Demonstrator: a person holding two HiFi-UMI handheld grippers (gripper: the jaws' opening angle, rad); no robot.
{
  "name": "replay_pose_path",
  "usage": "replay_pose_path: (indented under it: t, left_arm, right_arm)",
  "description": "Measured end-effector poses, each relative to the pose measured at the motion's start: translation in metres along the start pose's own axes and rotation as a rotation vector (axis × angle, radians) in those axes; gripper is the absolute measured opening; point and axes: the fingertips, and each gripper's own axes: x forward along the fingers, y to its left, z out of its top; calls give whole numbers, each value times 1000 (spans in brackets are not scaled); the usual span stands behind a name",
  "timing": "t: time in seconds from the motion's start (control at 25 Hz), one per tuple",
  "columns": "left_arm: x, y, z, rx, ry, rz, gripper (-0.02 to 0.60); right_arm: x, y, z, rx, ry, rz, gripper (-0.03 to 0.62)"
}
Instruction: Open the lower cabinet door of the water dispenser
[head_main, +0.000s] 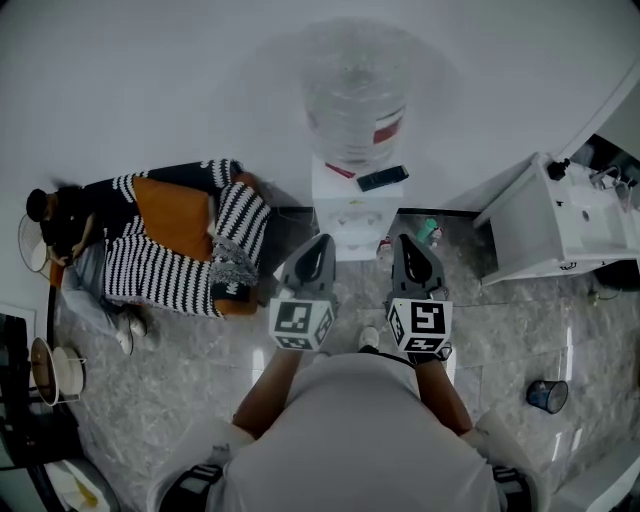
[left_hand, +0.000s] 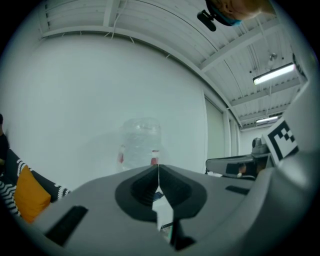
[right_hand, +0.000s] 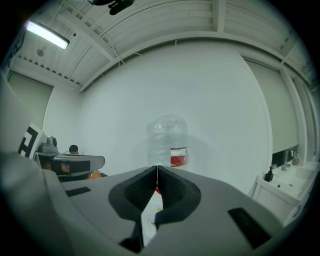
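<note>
Water bottle (head_main: 357, 90): clear plastic, ribbed, glossy.
Dispenser body (head_main: 350, 215): white, smooth, plastic-looking.
Floor (head_main: 180, 390): grey marbled tile, polished, reflective.
Left gripper (left_hand: 158, 167) and right gripper (right_hand: 157, 169): matt grey plastic shells, dark ribbed inner faces.
Striped garment (head_main: 170, 275): black-and-white knitted cloth.
Wall (head_main: 150, 80): matt white.

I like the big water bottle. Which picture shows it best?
The right gripper view: the bottle stands side-on above the jaws, with its red label clear. The head view looks down on the bottle's top, so its height is lost. The left gripper view shows it paler, with little of the label in sight.
</note>
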Motion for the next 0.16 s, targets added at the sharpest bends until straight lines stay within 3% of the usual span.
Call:
replay_pose_path:
  t: [0.16]
  left_arm:
    - [3,-1,-1,-7,-2,6,14]
  right_arm:
    - [1,-3,-2,4,0,9,11]
